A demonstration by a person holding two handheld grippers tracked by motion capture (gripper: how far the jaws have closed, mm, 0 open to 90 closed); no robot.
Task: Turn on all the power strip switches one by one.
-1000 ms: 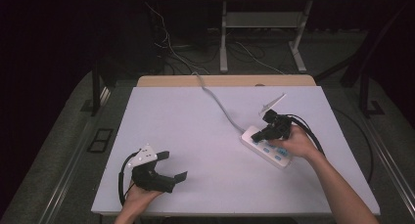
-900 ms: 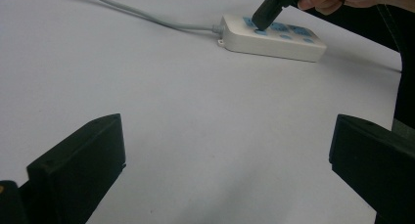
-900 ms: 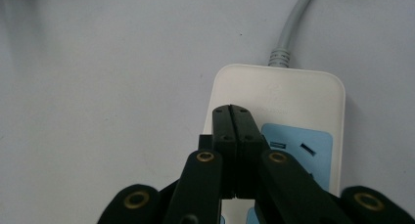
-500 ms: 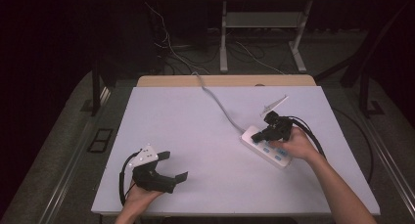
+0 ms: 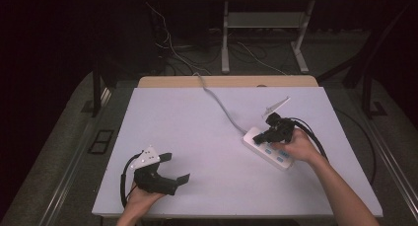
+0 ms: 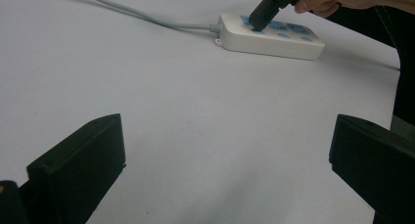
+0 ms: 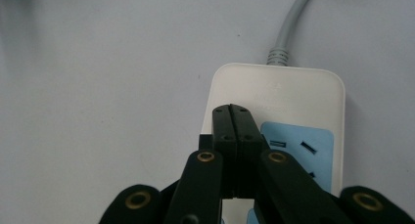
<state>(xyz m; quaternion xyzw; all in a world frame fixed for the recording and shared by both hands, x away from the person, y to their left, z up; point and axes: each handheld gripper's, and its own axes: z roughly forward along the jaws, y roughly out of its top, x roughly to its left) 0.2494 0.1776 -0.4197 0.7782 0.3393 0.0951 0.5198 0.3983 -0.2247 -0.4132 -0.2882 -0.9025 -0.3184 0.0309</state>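
From above, one white power strip (image 5: 268, 148) lies right of centre on my desk (image 5: 197, 132), my right gripper (image 5: 261, 137) pressing it. My left gripper (image 6: 225, 170) shows two jaws wide apart. My right gripper view shows jaws together on the strip.

Table (image 5: 197, 137) brightly lit (surroundings dark); near tongs (image 6: 215, 185) blurred.

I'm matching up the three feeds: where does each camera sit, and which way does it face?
High view: above the person's side, looking forward and down on the table; both forearms, left gripper and right gripper show.
Left gripper view: rides the left gripper, looking between its open jaws across the table to the power strip.
Right gripper view: rides the right gripper, looking down its shut jaws at the power strip.
All three share the power strip and its cable.
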